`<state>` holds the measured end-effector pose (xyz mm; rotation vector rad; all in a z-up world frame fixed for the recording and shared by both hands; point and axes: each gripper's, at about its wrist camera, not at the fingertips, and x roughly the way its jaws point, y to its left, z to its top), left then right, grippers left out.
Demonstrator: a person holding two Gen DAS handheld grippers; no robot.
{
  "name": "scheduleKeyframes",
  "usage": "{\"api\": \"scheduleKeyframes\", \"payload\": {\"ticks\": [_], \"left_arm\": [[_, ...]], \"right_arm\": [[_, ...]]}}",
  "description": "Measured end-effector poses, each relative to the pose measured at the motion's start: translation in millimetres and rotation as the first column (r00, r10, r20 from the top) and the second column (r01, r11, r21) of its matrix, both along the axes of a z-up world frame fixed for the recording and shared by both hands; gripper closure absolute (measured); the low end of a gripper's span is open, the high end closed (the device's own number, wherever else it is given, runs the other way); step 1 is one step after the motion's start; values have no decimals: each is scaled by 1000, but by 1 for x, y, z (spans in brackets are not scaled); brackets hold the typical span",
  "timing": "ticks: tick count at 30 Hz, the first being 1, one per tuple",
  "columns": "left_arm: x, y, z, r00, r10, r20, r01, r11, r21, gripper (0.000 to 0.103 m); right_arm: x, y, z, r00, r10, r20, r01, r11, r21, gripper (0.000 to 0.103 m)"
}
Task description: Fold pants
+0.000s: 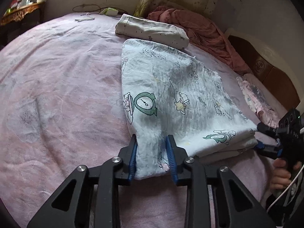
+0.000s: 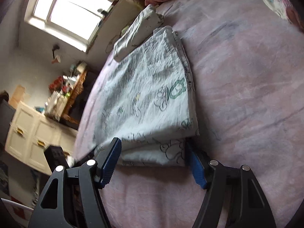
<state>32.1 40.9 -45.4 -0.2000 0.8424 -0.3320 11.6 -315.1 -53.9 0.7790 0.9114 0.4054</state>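
You are at the grasp stage of another fold: the white crinkled-cotton pants printed with green and grey cartoon figures [image 1: 171, 87] already lie doubled in flat layers on the pink bed sheet [image 1: 57, 76], and both tools are taking hold of their near end.

Your left gripper [image 1: 152, 157] has narrowed onto the near left corner of the pants; the cloth bunches between the blue ribbed pads [image 1: 133, 159] and looks pinched.

Your right gripper [image 2: 154, 157] stands at the near right corner, seen in the left view as a black tool [image 1: 273, 138] held by a hand [image 1: 281, 174]. Its jaws straddle the stacked layers at a middling width. The left pad seems to sit against the fabric edge, but you cannot tell from this angle whether both pads press, so treat that corner as not yet secured.

Next, judge it this way: close the right side fully, lift both corners together and level, then carry them toward the far end, where a folded cream speckled garment [image 1: 150, 30] lies touching the pants. Uneven lift would likely skew the layers.
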Motion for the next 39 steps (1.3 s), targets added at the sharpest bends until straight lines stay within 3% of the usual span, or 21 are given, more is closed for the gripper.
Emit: {"api": "scheduleKeyframes", "payload": {"ticks": [2, 5, 7, 10, 16, 23, 27, 34, 39], "left_arm": [[-1, -3, 2, 1000, -4, 13, 4, 1000, 13, 89], [-2, -3, 7, 1000, -1, 29, 0, 999, 37, 91], [-1, -4, 10, 1000, 0, 26, -2, 999, 46, 92], [11, 2, 14, 999, 23, -49, -23, 1000, 2, 93], [44, 5, 42, 990, 67, -120, -74, 996, -54, 94], [89, 1, 76, 989, 108, -101, -114, 992, -52, 94], [128, -3, 83, 984, 141, -109, -148, 988, -54, 94], [193, -16, 88, 980, 176, -96, -179, 984, -24, 93], [222, -18, 73, 973, 210, -101, -208, 978, 30, 89]], "right_arm": [[2, 0, 0, 1000, -4, 1, 4, 1000, -2, 35], [3, 13, 3, 1000, 25, 2, -24, 991, -134, 50], [5, 17, 2, 999, 42, -7, -43, 991, -128, 80], [12, 15, 0, 999, 20, -32, -22, 997, -71, 94], [37, 17, 39, 999, -32, 8, 32, 999, -39, 95], [92, 20, 79, 992, -116, 40, 119, 990, -71, 95], [131, 18, 87, 989, -139, 51, 142, 987, -70, 95], [190, 28, 95, 975, -197, 102, 212, 963, -167, 95], [228, 36, 78, 976, -208, 65, 217, 952, -216, 95]]}}
